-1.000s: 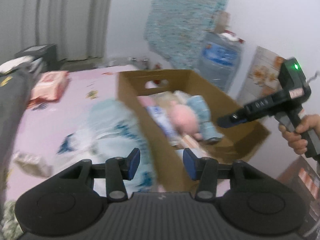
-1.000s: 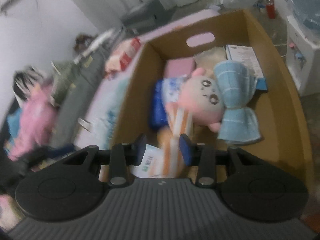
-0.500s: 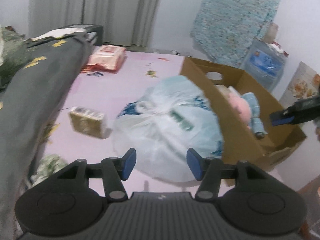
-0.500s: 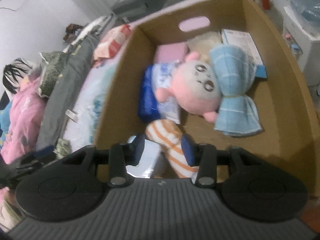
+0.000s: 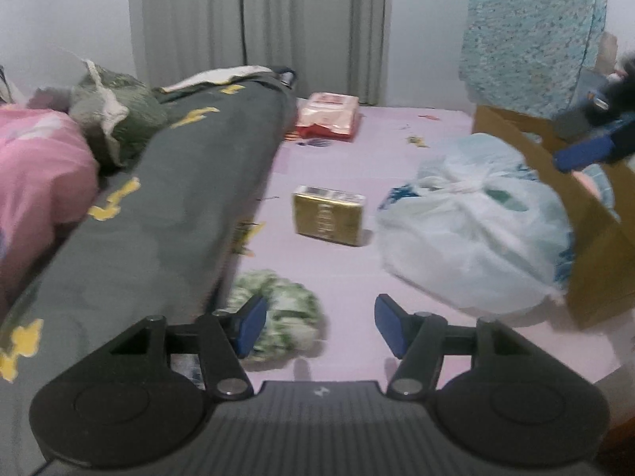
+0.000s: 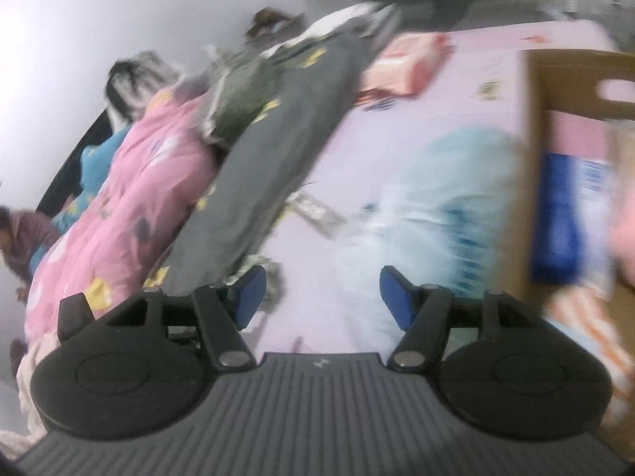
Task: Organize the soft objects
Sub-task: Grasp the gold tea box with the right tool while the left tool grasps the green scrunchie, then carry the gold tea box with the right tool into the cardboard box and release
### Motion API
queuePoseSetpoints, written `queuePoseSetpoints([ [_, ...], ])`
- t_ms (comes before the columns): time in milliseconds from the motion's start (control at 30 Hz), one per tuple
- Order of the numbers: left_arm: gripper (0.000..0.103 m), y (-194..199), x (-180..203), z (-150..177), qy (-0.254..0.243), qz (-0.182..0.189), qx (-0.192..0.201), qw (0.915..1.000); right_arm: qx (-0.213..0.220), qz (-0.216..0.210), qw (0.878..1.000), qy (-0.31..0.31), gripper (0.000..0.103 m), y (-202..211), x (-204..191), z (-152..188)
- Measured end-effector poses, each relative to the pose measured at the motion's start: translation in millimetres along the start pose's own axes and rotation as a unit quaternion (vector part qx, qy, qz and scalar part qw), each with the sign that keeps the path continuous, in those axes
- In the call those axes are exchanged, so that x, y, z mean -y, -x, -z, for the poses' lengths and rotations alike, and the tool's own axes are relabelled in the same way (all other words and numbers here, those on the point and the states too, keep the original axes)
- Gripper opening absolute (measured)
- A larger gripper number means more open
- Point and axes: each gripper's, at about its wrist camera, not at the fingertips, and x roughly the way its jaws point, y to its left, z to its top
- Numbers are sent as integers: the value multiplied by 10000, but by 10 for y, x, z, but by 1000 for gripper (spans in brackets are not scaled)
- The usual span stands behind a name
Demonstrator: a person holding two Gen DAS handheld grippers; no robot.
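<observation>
While both grippers are opening with nothing between their pads, the left one is nearing the next soft thing.
Left gripper (image 5: 317, 327), spread, is sitting just right of the green-white bundle (image 5: 278, 317) on the pink bed (image 5: 357, 166); right gripper (image 6: 319, 297), also spread, is hanging farther off, cardboard box (image 5: 595, 238) and plastic bag (image 5: 476, 230) lying rightward.

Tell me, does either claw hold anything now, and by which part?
Nothing is held. The left claw and the right claw have both just been opening, with nothing between their jaws.
</observation>
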Motion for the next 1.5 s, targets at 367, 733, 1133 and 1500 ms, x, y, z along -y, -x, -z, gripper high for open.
queuePoseSetpoints([
  [367,61,-287,112,163,-807,-230,131,9964,-585,-41,9952,783,64,-1394,-700,-532],
  [733,47,-739,42,230,-886,-347,-261,9951,-1043,465,9860,1215,64,-2393,-667,-730],
  [1133,23,-792,-105,218,-599,-302,-195,9976,-1293,808,9751,1608,42,-2693,-686,-633],
  [1500,21,-596,-117,153,-403,-375,78,9985,-1072,729,9826,1334,25,-2481,-711,-653],
])
